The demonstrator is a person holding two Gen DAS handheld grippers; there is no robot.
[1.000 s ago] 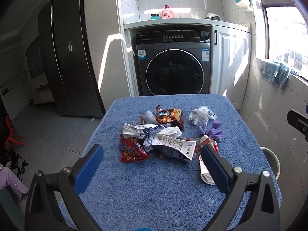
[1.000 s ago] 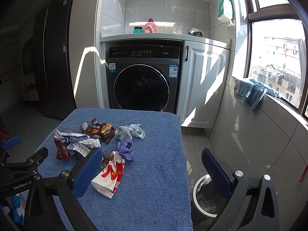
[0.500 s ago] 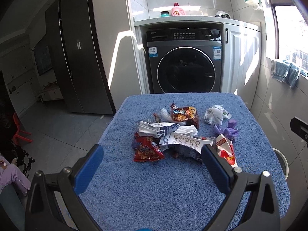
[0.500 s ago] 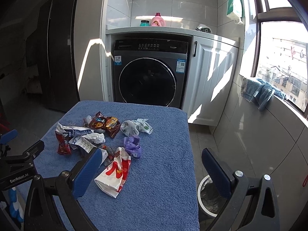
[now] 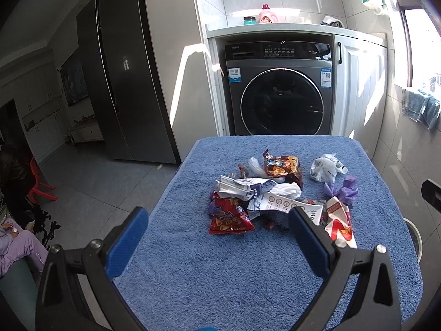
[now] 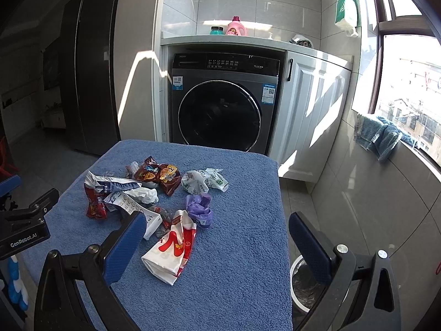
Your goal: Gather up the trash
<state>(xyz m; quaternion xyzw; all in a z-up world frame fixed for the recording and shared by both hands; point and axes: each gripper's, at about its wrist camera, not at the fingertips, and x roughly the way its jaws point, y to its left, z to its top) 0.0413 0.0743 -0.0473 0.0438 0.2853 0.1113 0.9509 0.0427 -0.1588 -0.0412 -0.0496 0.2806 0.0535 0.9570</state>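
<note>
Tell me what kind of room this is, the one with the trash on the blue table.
Most likely a home laundry or utility area. A front-loading washing machine sits built in under a counter, a pink detergent bottle stands on that counter, and a tall dark fridge stands to the left.

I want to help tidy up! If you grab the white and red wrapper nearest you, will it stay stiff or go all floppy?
Probably floppy: the white and red wrapper lies crumpled and creased on the blue towel. It looks empty and flattened, so likely very light. Its glossy surface may slip between the right gripper pads, which stand wide open now.
</note>
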